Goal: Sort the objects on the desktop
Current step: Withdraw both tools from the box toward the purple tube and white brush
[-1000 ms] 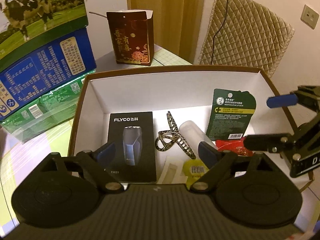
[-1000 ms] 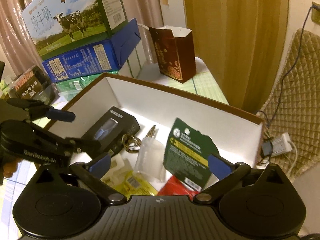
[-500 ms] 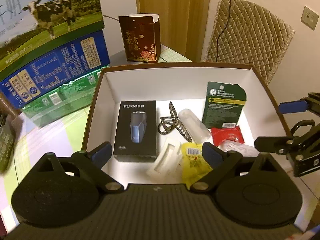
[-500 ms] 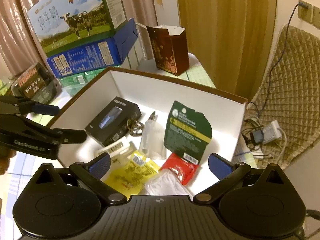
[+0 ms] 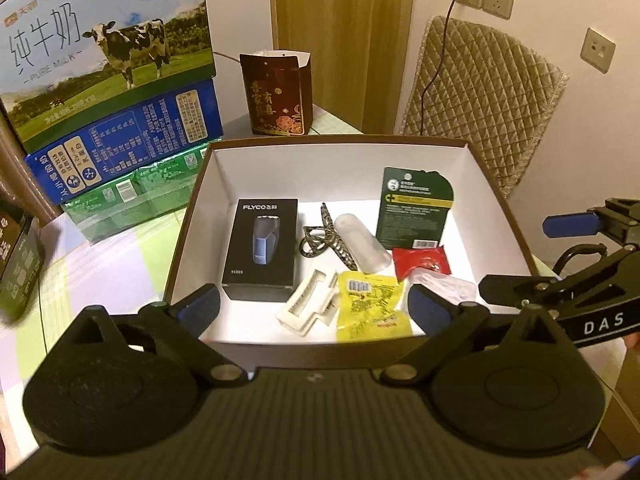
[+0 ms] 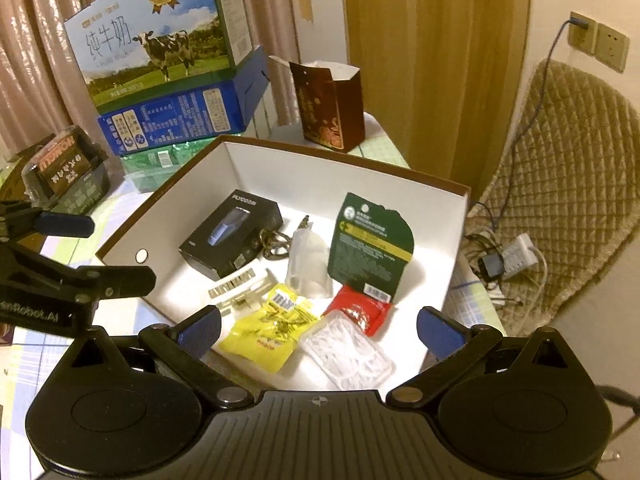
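Open box (image 5: 496,200) on surface (image 5: 120,256), milk cartons (image 5: 108,56) behind its left side. Inside box: black shaver box (image 5: 262,248) left, green card (image 5: 416,208) right, yellow packet (image 5: 370,306) front. Left hand-held gripper (image 5: 314,306) opening, empty; right hand-held gripper (image 6: 318,326) wide open, empty, both at box's near edge.

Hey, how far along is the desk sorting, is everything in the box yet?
Done: the box already holds the black shaver carton, hair claw, green card, red packet and yellow packet.
In hand: nothing. The left gripper is opening with nothing between its fingers, and the right gripper is open.
Left: apparently nothing loose; only the stacked milk cartons and maroon bag remain outside.
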